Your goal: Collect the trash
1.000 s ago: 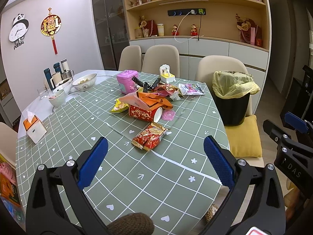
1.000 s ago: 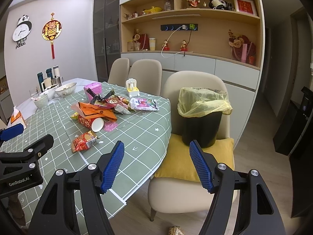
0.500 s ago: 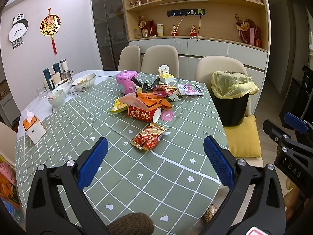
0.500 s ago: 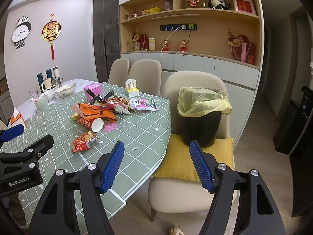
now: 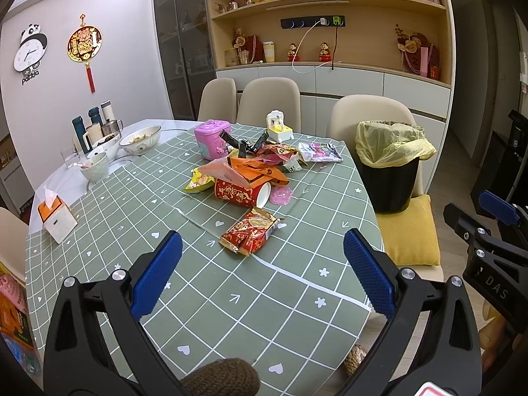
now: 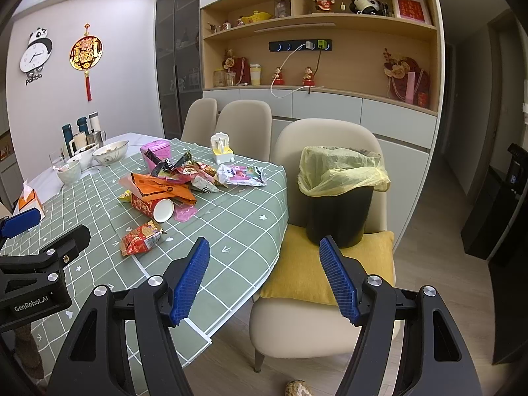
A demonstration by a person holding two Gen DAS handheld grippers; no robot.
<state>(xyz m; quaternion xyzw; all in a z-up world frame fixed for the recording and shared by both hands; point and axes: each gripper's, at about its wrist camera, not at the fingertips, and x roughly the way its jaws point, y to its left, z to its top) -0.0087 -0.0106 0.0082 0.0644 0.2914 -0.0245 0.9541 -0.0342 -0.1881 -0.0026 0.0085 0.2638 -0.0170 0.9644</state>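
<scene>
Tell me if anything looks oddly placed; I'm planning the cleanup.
Yes: the black trash bin stands on a yellow cushion on a chair seat, not the floor. A red paper cup lies tipped on the table among wrappers.

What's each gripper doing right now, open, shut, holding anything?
Left gripper: open, empty, above the table short of the red snack wrapper.
Right gripper: open, empty, at the table edge.
</scene>
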